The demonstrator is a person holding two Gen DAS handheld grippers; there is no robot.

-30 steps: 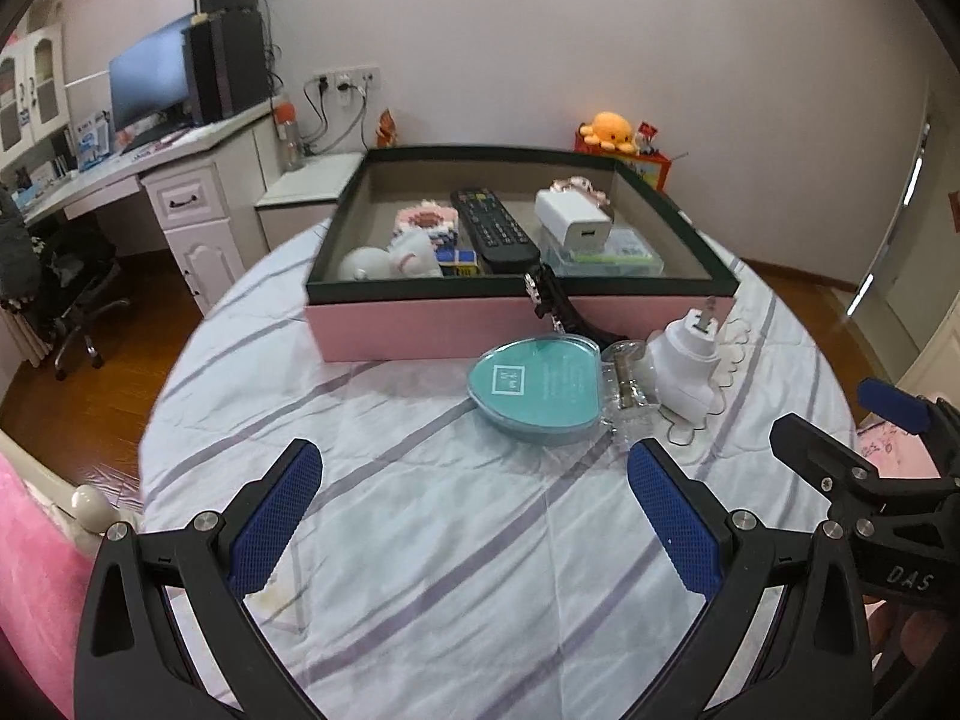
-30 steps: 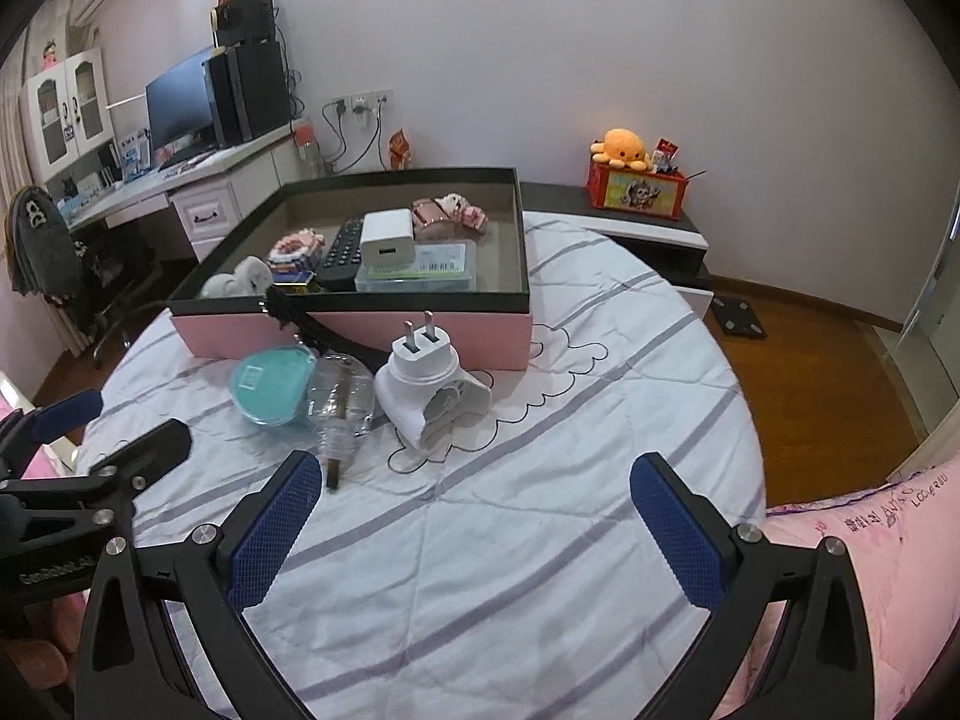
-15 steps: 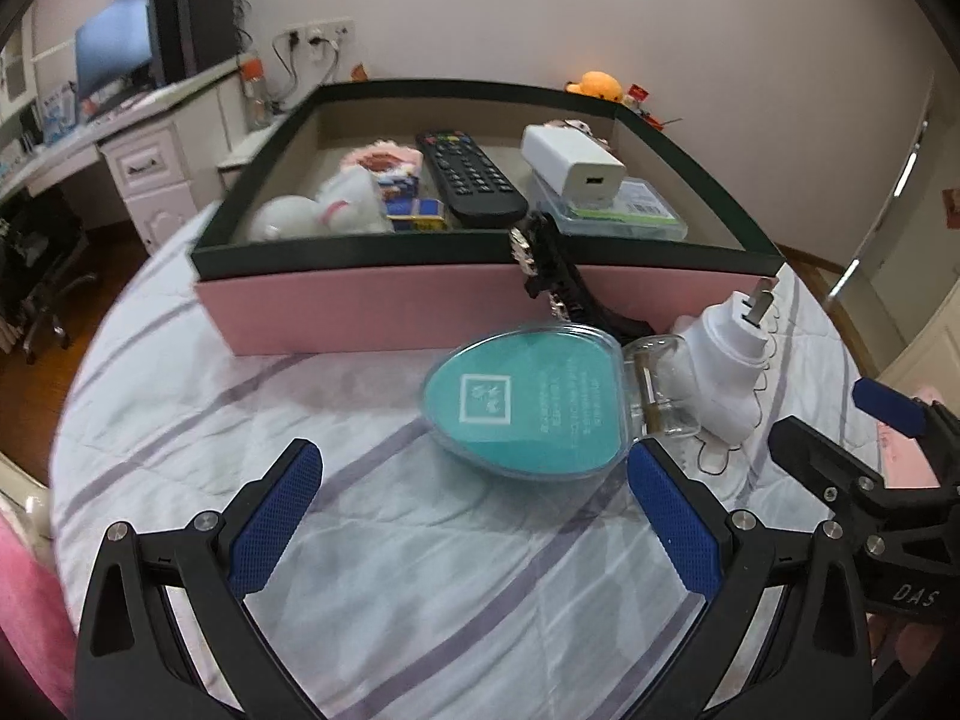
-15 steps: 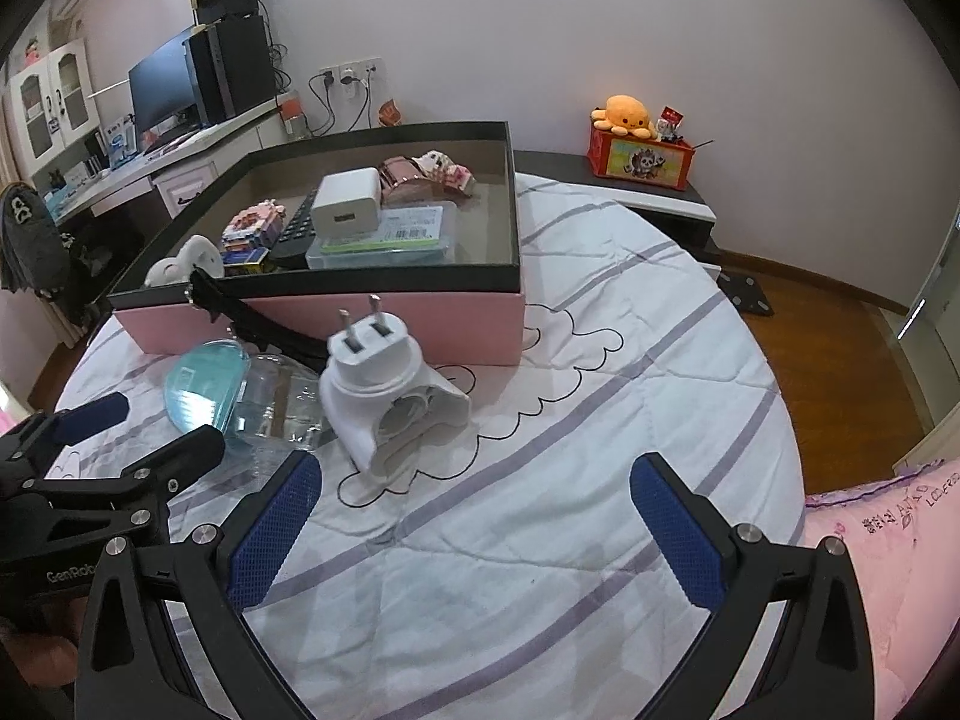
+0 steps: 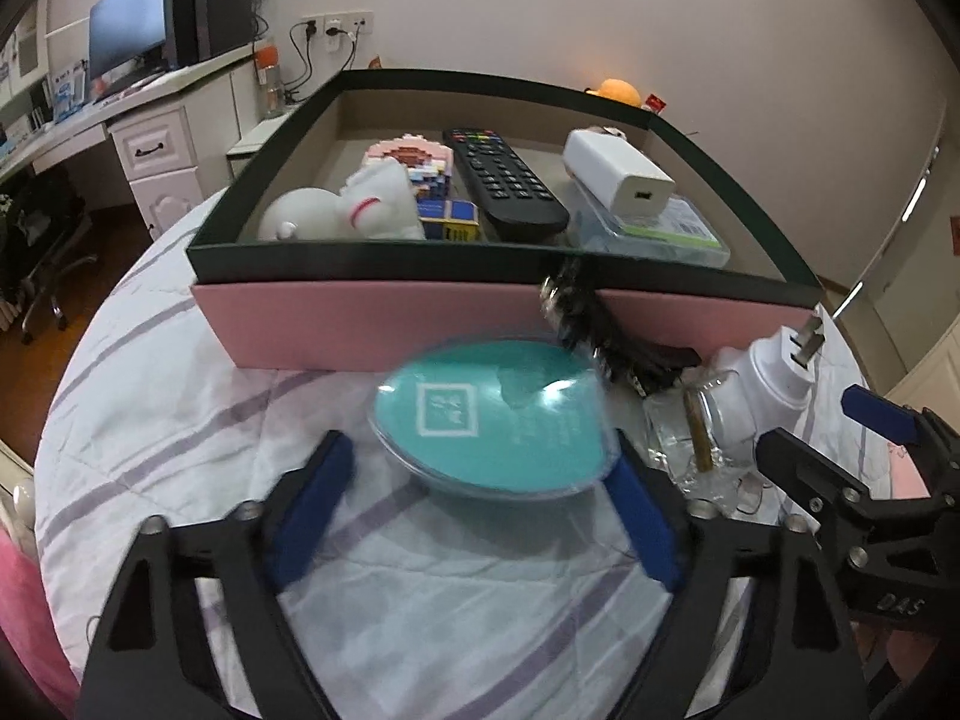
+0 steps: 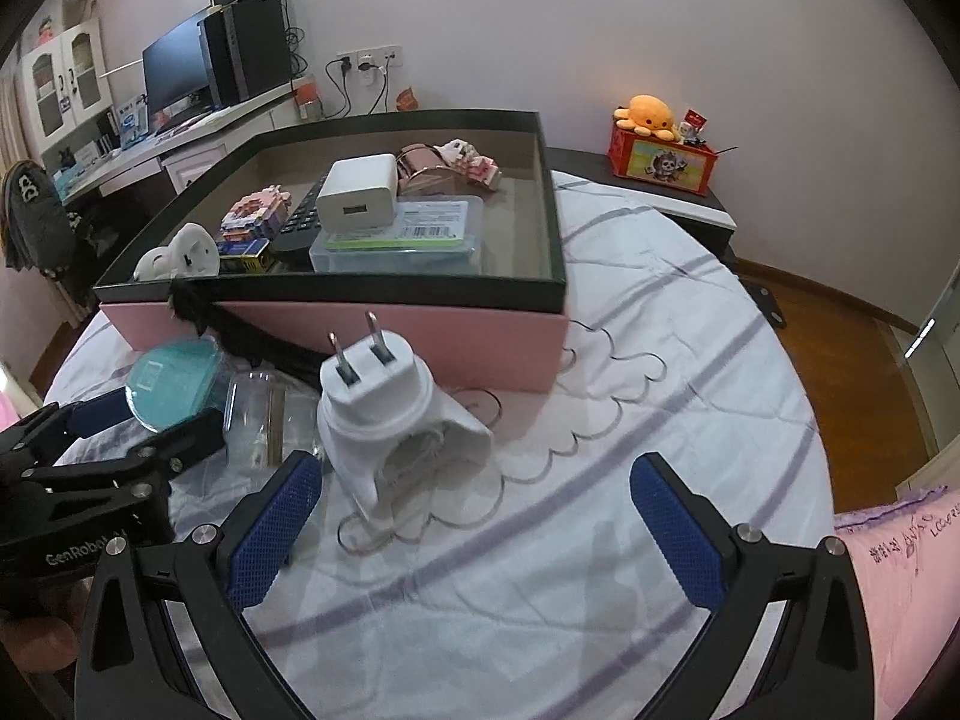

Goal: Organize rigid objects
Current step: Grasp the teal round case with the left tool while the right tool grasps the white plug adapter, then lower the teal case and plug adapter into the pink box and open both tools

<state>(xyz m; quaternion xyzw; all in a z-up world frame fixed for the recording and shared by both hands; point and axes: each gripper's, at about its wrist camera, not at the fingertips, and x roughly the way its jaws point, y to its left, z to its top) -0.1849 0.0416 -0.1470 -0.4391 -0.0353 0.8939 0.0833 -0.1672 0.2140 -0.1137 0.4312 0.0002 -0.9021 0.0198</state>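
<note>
Both grippers are closing in on the loose things in front of the box (image 5: pixel 384 324) compared with a second ago. Left of the plug, the left gripper (image 5: pixel 480 498) is straddling the teal case (image 5: pixel 486 420), its jaws narrowing from wide open toward the case's near edge but not yet gripping; its blue fingers (image 5: pixel 312 498) are blurring with motion. Between case and plug, a clear jar (image 5: pixel 696 426) is lying against both. To the right, the right gripper (image 6: pixel 474 528) is hanging wide open and empty just short of the white plug (image 6: pixel 384 408), which is resting near the box's pink wall. Judging from the crowding, the curved, slick case may be squirting out of the closing jaws and knocking the jar, or the two grippers may be colliding.
</note>
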